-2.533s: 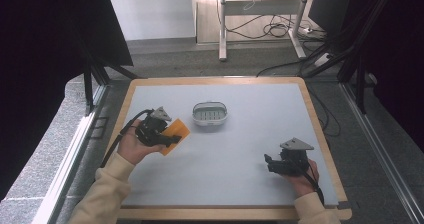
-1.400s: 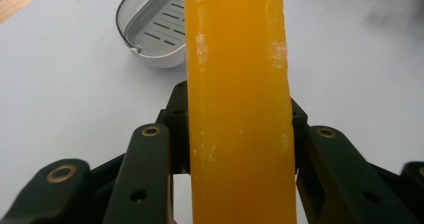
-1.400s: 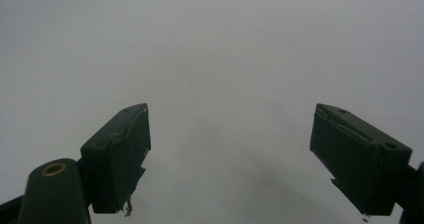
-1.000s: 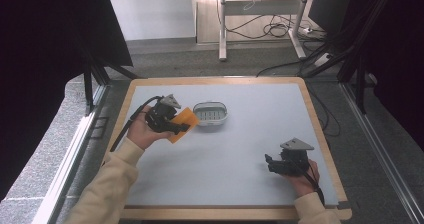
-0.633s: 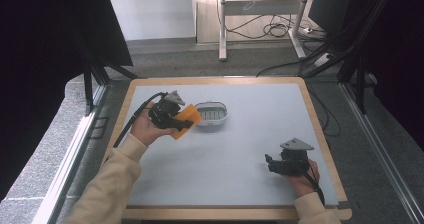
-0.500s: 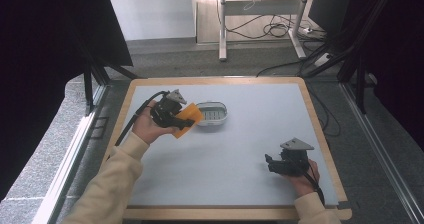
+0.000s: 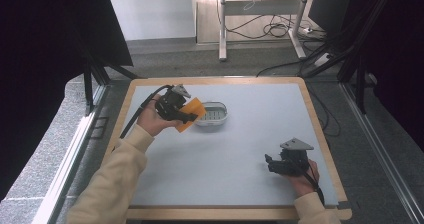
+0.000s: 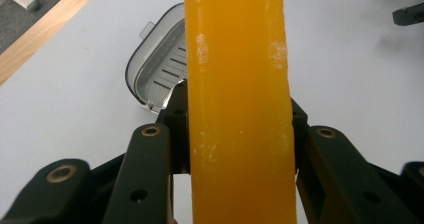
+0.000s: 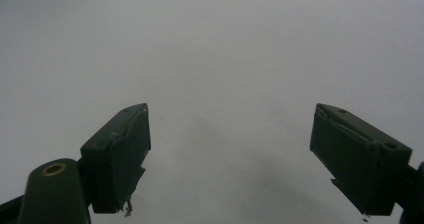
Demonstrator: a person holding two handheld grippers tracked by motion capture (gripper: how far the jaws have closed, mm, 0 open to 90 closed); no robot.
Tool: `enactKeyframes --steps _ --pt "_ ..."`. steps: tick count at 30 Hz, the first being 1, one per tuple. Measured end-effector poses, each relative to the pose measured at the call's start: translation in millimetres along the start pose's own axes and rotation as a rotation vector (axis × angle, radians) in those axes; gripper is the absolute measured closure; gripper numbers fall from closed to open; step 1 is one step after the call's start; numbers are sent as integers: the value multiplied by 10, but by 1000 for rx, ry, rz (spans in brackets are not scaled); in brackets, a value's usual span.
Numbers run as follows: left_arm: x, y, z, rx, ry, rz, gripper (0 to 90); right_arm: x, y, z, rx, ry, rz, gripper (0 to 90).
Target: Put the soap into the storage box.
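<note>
The left gripper (image 7: 186, 115) holds an orange bar of soap (image 7: 190, 114). Its jaws are closed tight on the two flat sides of the soap, as the left gripper view shows, where the soap (image 8: 237, 104) stands up between the black jaws. The soap is up in the air, at the left edge of a small grey soap dish (image 7: 212, 115). The dish sits on the table (image 7: 240, 149), near the far left part. In the left gripper view the dish (image 8: 157, 76) peeks out behind the soap, and it has ridges inside. The right gripper (image 7: 274, 165) rests near the right front corner of the table, well apart from the dish. Its jaws are wide open with nothing between them.
</note>
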State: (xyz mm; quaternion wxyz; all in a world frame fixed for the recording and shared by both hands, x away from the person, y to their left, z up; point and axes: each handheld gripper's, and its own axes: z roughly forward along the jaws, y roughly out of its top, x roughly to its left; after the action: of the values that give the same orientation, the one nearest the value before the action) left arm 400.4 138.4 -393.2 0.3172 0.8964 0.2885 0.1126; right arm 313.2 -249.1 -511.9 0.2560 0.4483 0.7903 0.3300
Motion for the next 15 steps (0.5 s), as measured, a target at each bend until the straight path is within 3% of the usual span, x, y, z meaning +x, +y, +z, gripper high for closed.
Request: enactKeyframes --steps 15 --pt "130 95 117 14 -3 18 618 -13 3 -17 -12 3 4 167"
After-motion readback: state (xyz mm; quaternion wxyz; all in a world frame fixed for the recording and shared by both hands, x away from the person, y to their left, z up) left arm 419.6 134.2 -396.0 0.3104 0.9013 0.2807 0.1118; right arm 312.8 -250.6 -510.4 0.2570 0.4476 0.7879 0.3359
